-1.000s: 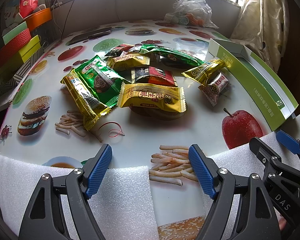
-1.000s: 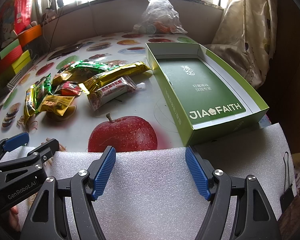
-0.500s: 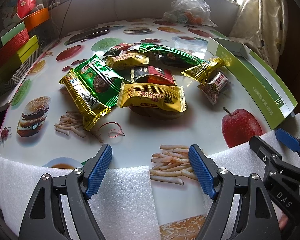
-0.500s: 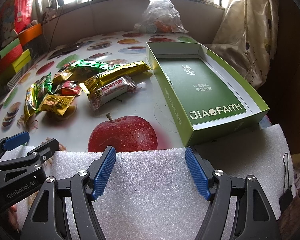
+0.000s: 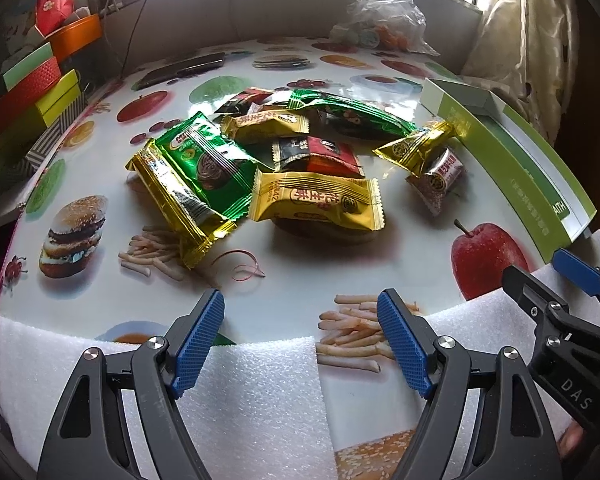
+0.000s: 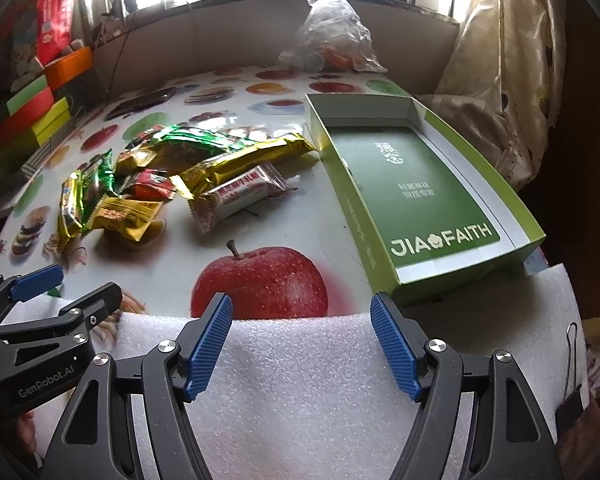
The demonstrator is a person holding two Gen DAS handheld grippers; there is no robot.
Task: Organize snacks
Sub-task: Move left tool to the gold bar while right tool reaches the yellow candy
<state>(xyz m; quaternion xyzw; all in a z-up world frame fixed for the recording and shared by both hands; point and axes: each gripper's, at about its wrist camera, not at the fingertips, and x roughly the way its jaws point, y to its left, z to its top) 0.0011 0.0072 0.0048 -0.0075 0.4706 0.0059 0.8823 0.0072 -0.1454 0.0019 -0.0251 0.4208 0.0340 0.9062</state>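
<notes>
Both grippers, left (image 5: 300,340) and right (image 6: 301,344), spread wide, empty, over foam. Snacks (image 5: 284,160) heaped left of box (image 6: 420,184); only right view shows box interior, bare.

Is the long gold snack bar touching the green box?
Cannot tell. In the right wrist view the gold bar's tip reaches the green box's wall, but no contact or gap shows plainly.

The left gripper (image 5: 300,340) has its two blue fingers spread wide apart, and nothing sits between them. It is held low and points forward. The right gripper (image 6: 302,342) is the same, wide apart with nothing in it. The two are side by side. Each one peeks into the other's view at the edge. A bit of a hand (image 6: 18,432) shows under the left one.
</notes>
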